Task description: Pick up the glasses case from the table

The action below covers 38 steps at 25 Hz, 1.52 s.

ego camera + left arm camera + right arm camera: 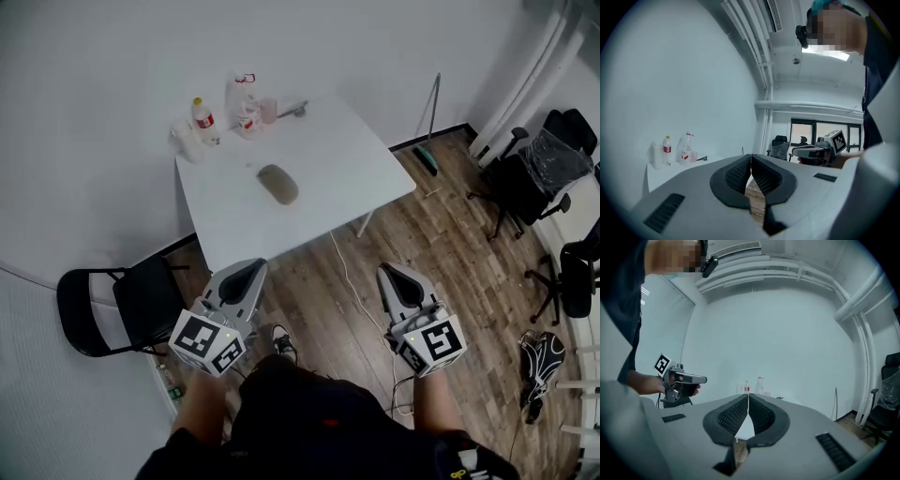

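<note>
Head view: left gripper (pixel 251 272), right gripper (pixel 389 274) both pinched closed, empty, well short of table (pixel 349 161). Risk: arriving closed shoves glasses case (pixel 278 184), probably slick, toward bottles (pixel 204 121).

white table (pixel 328 150), taupe glasses case (pixel 278 184), black chair (pixel 141 300), brown floor (pixel 450 244)

Left gripper (pixel 247 274): held out ahead of the torso, pointing about level, jaws together at the tips, nothing between them. Right gripper (pixel 391 274): alongside it and well apart, same heading, jaws likewise together and empty. Each was carried in one hand, with the bare left forearm (pixel 202 412) and right forearm (pixel 437 405) extended behind the grippers.
</note>
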Tool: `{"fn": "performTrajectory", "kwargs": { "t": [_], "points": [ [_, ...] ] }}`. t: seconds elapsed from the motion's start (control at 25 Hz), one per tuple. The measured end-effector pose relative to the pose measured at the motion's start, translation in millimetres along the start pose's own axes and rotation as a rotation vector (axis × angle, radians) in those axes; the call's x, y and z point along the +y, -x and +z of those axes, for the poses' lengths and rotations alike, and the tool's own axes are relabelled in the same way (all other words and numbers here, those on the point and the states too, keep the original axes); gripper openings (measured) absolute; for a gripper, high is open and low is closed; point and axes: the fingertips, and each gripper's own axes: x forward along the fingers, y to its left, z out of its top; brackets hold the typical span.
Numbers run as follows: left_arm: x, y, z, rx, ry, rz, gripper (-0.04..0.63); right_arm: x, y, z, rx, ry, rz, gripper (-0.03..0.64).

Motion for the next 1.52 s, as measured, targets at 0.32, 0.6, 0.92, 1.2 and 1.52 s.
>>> {"fn": "performTrajectory", "kwargs": {
  "t": [0.32,0.6,0.92,1.2,1.52],
  "points": [
    [123.5,-8.4,13.2,0.008,0.007,0.051,0.021,9.7,-125.9,15.4,0.019,0.006,0.033,0.020],
    [202.7,0.9,5.1,0.012,0.042,0.086,0.021,29.2,-215.9,18.3,0.029,0.010,0.072,0.020],
    [233.7,8.5,-3.3,0.012,0.081,0.138,0.021,37.7,-253.8,7.0,0.078,0.018,0.122,0.020],
    [234.1,-3.2,-7.5,0.011,0.091,0.215,0.021,19.8,-274.7,-15.0,0.131,0.000,0.190,0.021],
    [225.6,-46.6,-14.7,0.035,0.114,0.334,0.021,-18.0,-315.5,-59.2,0.235,0.029,0.330,0.158]
  ]
}}
